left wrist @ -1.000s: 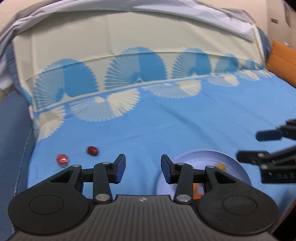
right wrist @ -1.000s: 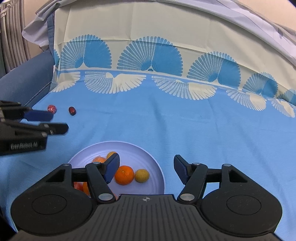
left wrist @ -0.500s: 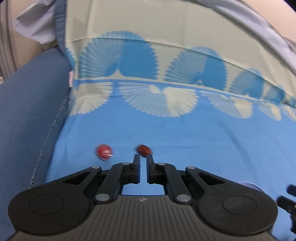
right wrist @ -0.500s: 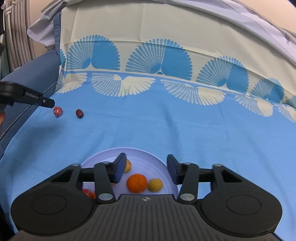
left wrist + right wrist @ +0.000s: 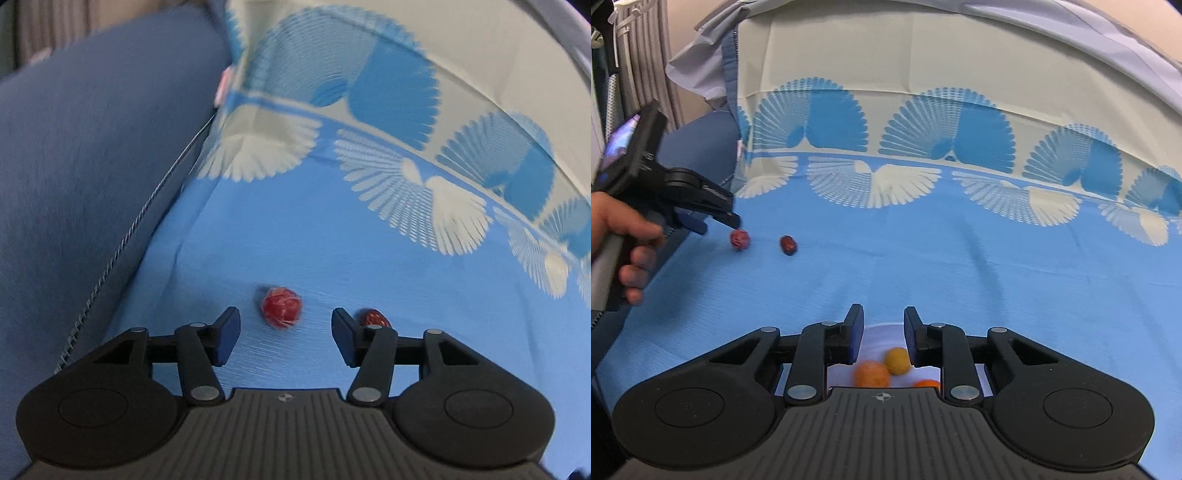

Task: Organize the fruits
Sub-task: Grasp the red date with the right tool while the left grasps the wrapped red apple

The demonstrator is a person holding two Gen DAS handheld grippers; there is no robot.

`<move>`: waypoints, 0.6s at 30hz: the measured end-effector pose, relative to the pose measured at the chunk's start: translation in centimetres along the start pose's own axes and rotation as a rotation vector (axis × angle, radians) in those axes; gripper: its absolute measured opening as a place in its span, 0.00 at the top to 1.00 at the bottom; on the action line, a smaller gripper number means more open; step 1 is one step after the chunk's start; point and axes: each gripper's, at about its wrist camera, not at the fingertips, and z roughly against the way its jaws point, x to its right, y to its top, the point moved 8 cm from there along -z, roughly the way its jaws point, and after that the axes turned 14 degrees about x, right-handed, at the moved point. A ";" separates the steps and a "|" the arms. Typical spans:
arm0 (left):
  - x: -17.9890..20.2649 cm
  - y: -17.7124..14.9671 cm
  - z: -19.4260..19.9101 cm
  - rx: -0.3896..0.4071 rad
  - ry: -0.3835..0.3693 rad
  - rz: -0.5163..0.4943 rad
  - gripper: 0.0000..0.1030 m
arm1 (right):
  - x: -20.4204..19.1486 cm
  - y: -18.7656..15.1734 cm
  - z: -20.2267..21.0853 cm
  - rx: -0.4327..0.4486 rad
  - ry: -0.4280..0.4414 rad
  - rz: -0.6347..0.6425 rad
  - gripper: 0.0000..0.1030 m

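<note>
A round red fruit [image 5: 281, 306] lies on the blue cloth just beyond my left gripper [image 5: 284, 334], which is open and empty. A darker red oblong fruit [image 5: 373, 317] lies beside the right finger, partly hidden by it. Both fruits also show in the right wrist view: the round one [image 5: 740, 239] and the oblong one [image 5: 788, 244], with the left gripper [image 5: 716, 218] just above the round one. My right gripper [image 5: 882, 341] is narrowly open and empty above a white plate [image 5: 879, 332] that holds orange fruits [image 5: 871, 373] and a yellow one [image 5: 897, 360].
A dark blue sofa arm [image 5: 92, 177] rises at the left of the cloth. The cream and blue patterned cloth climbs the backrest [image 5: 923, 85] behind. The person's hand [image 5: 624, 243] holds the left gripper's handle.
My left gripper has swung left toward the two red fruits, shut midway, and now stands open before the round one. My right gripper has narrowed and the plate has slid under it.
</note>
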 end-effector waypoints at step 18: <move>-0.8 -0.6 -4.5 -0.070 0.020 0.063 0.50 | -8.8 2.4 -12.6 0.014 0.170 0.037 0.49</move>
